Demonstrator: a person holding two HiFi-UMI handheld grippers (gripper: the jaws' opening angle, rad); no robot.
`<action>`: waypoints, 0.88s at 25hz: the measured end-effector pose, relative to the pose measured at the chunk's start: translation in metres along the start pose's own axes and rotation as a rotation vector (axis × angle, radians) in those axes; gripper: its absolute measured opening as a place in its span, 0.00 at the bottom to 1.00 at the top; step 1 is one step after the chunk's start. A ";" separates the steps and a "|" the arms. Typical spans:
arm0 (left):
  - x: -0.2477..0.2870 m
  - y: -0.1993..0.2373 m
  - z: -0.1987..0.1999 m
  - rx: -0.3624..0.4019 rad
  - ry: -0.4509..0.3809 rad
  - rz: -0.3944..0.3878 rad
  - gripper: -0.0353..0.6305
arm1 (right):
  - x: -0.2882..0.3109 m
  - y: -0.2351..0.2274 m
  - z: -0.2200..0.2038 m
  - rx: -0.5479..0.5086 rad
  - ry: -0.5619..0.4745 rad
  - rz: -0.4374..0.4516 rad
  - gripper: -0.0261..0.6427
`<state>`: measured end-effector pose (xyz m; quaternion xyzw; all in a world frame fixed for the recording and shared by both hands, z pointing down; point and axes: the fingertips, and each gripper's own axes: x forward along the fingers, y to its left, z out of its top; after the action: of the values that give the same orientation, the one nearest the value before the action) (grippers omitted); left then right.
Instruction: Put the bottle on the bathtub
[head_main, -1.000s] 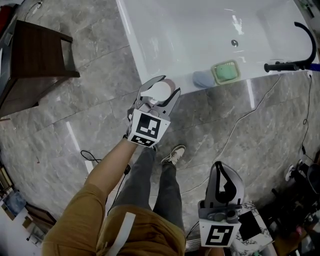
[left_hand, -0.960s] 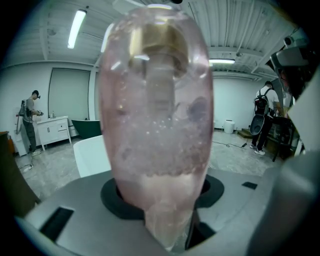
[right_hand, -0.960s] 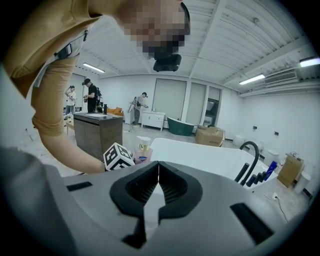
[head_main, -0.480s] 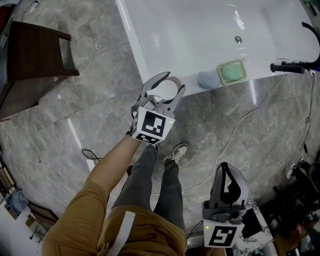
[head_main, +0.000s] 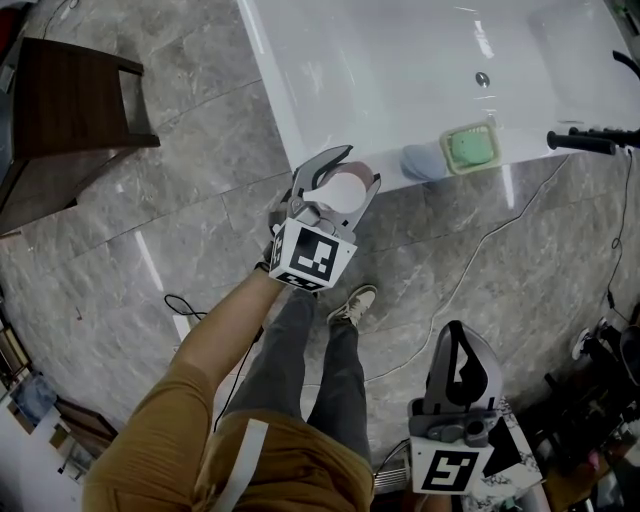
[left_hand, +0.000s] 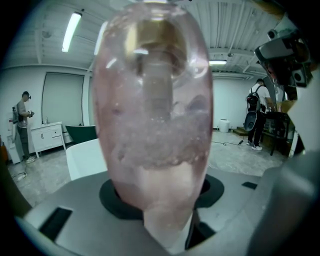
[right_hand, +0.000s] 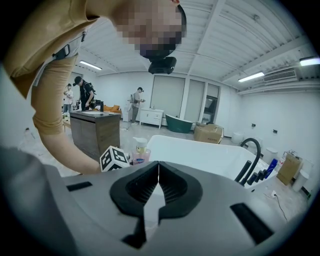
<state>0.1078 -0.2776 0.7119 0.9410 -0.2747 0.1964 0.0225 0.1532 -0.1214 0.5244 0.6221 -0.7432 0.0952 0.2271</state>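
A clear pink pump bottle (head_main: 342, 190) sits between the jaws of my left gripper (head_main: 358, 170), which is shut on it just off the near corner of the white bathtub (head_main: 300, 90). In the left gripper view the bottle (left_hand: 152, 125) fills the middle, upright, with its base down in the jaws. My right gripper (head_main: 457, 352) hangs low at the lower right, shut with nothing in it; its jaws meet in a closed line (right_hand: 158, 167). From that side the bottle (right_hand: 140, 152) shows beside the left gripper's marker cube (right_hand: 114, 158), in front of the bathtub (right_hand: 200, 155).
A green soap dish (head_main: 470, 148) and a pale blue thing (head_main: 420, 160) rest on the tub's near rim, with a black faucet (head_main: 590, 140) to the right. A dark wooden cabinet (head_main: 70, 110) stands at the left. A cable (head_main: 480, 250) runs across the marble floor. People stand far off.
The head view has shifted a little, so tub and left gripper sit further right in the frame. The bottle stays gripped. The right gripper has sunk slightly.
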 end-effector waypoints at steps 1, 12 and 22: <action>0.000 0.000 0.000 0.002 0.001 -0.001 0.38 | 0.001 0.000 0.000 0.000 -0.001 -0.001 0.05; -0.001 -0.005 -0.001 0.014 0.000 -0.032 0.40 | -0.002 -0.001 -0.004 0.007 -0.004 -0.005 0.05; -0.013 0.001 0.010 -0.003 -0.030 -0.014 0.56 | -0.014 0.003 0.001 0.011 -0.022 -0.019 0.05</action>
<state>0.1004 -0.2736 0.6973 0.9457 -0.2687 0.1820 0.0210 0.1516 -0.1088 0.5178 0.6314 -0.7391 0.0906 0.2164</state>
